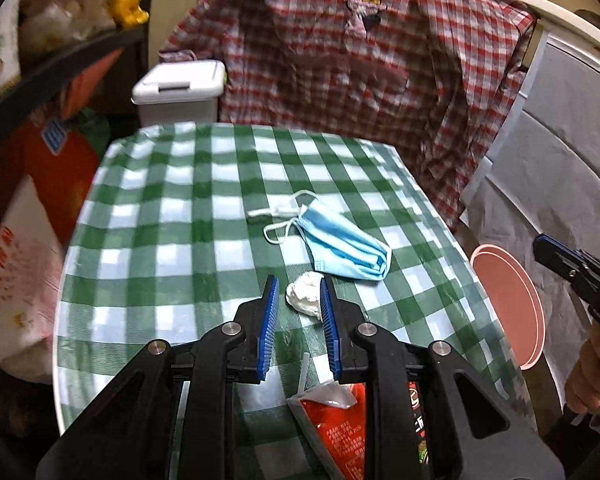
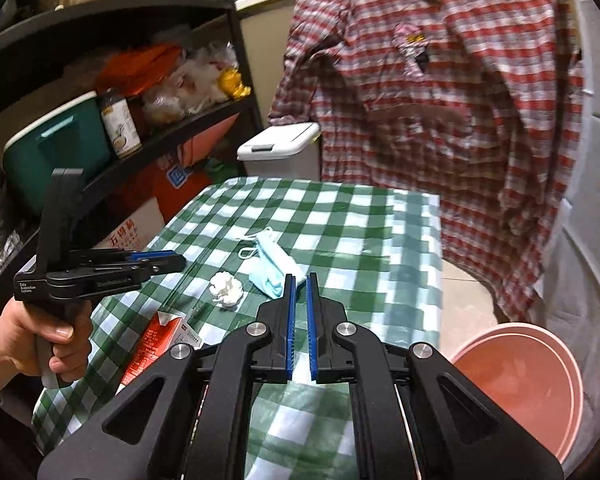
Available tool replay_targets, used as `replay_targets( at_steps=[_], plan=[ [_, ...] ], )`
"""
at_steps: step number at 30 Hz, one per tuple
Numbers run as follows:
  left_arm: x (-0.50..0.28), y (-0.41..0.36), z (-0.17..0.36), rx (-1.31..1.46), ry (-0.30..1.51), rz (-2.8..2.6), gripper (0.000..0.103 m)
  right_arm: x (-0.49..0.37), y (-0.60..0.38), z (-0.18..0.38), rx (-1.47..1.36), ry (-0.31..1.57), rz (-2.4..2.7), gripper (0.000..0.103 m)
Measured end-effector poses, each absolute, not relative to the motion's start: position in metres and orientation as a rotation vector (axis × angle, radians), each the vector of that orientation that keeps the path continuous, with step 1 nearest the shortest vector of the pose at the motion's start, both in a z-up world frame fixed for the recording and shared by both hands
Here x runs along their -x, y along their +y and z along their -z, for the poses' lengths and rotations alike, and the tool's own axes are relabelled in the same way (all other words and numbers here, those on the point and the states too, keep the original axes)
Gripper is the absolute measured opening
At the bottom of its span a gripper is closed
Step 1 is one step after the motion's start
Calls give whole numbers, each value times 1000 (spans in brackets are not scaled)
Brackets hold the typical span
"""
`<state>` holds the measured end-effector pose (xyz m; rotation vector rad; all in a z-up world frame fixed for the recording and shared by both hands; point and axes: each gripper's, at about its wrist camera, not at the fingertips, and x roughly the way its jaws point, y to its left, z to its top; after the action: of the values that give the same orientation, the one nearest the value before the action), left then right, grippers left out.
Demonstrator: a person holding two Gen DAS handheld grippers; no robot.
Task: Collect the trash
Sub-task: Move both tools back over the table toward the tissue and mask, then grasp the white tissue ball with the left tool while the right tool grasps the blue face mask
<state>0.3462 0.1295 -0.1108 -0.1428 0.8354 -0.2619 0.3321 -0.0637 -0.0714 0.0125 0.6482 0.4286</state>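
The worktop (image 1: pixel 160 216) under its green check cloth carries three bits of trash in a loose line: a blue mask (image 1: pixel 342 246) near the centre, a crumpled tissue (image 1: pixel 303 300) just toward six o'clock of it, and a red carton (image 1: pixel 340 432) with a bent straw at the near edge, closest to the person.

The left tongs (image 1: pixel 298 302) hang above the tissue, angled down, with a modest gap between the blue pads; the tissue shows in that gap, but the side-on view from the right wrist shows these tongs well above the cloth, pinching nothing (the lineup suggests the tissue is the intended first pick). The right tongs (image 2: pixel 300 286) are nearly pressed together, only a thin slit left and nothing in it, their tips pointing at the near end of the mask.

A pink basin (image 2: pixel 516 384) sits off the worktop's edge at about four o'clock in the right view, low and open-mouthed, probably there to receive the trash with a short swing. A white lidded bin (image 2: pixel 278 144) stands beyond the far edge at twelve o'clock, lid down, so it would be harder to drop into. Either could be the target; I cannot tell which.

A red plaid shirt (image 2: pixel 440 120) hangs behind.
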Motion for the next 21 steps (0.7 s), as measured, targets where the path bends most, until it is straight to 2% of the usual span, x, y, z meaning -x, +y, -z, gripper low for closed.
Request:
replay_targets(
  at_steps=[12, 17, 21],
  plan=[
    [-371, 120, 141, 156, 924, 318, 21, -392, -34, 110, -11, 742, -482, 8],
    [-379, 120, 149, 163, 952, 326, 22, -413, -18, 126, 0, 793, -517, 26],
    [-381, 117, 154, 150, 966, 330, 22, -427, -7, 140, 27, 825, -517, 26]
  ],
)
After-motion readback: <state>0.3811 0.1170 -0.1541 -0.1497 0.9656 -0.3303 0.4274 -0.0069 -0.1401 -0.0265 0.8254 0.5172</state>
